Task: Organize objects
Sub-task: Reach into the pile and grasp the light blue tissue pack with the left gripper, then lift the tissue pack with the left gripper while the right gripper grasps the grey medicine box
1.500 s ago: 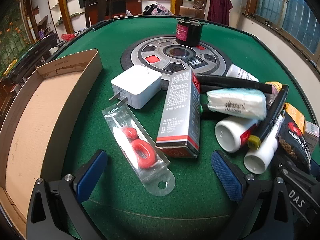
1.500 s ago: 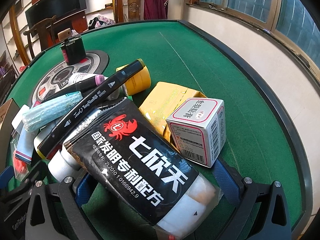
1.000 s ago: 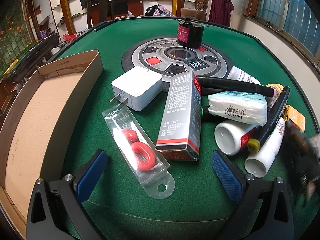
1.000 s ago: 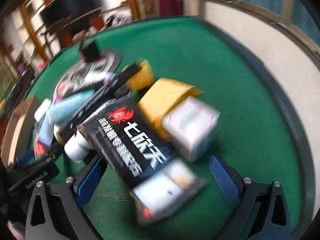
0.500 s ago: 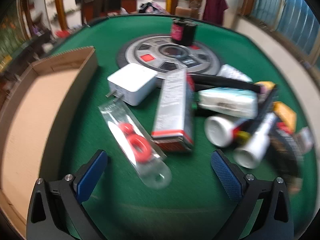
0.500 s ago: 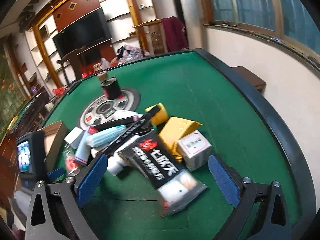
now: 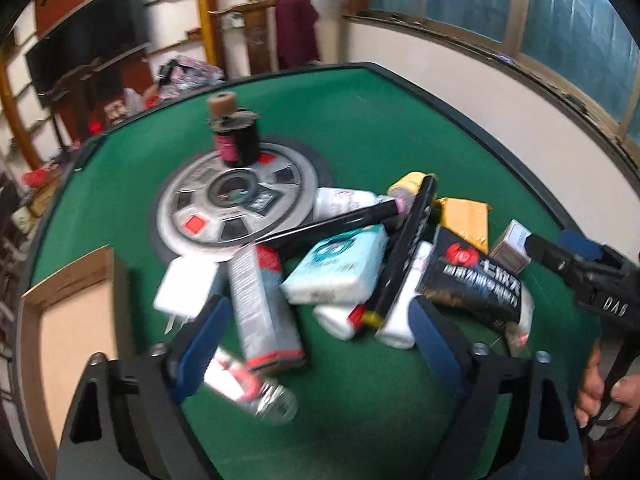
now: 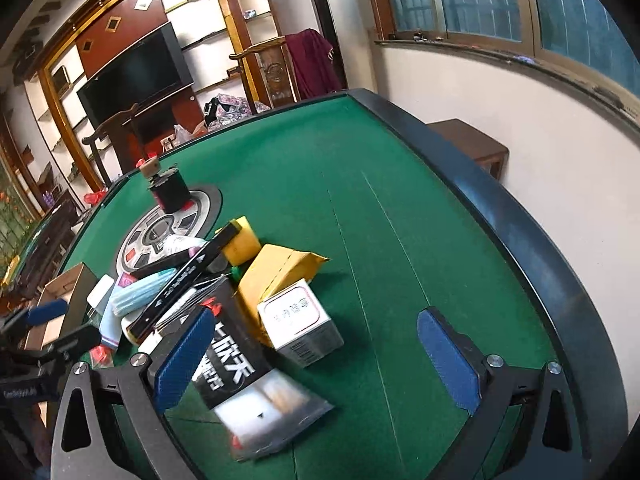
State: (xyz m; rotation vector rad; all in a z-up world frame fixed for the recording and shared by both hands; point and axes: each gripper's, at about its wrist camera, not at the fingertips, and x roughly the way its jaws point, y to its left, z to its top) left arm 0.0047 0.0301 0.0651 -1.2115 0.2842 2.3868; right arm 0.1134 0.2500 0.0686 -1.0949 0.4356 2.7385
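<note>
Zero items sorted so far
cardboard box [image 7: 68, 320] bare, pile [image 7: 352, 264] untouched; left gripper [image 7: 320, 344] closing on nothing, right gripper [image 8: 320, 356] spread, empty.

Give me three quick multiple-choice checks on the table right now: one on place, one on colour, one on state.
1. Where is the cardboard box relative to the pile?
A. left edge of the left wrist view
B. far right
C. on the pile

2. What colour is the table felt?
A. blue
B. green
C. red

3. What is the right tool doing?
A. gripping the white box
B. shut on nothing
C. open, empty

Answers: 1 A, the box sits left of the white charger. 2 B, green throughout. 3 C, pads apart, nothing pressed.
</note>
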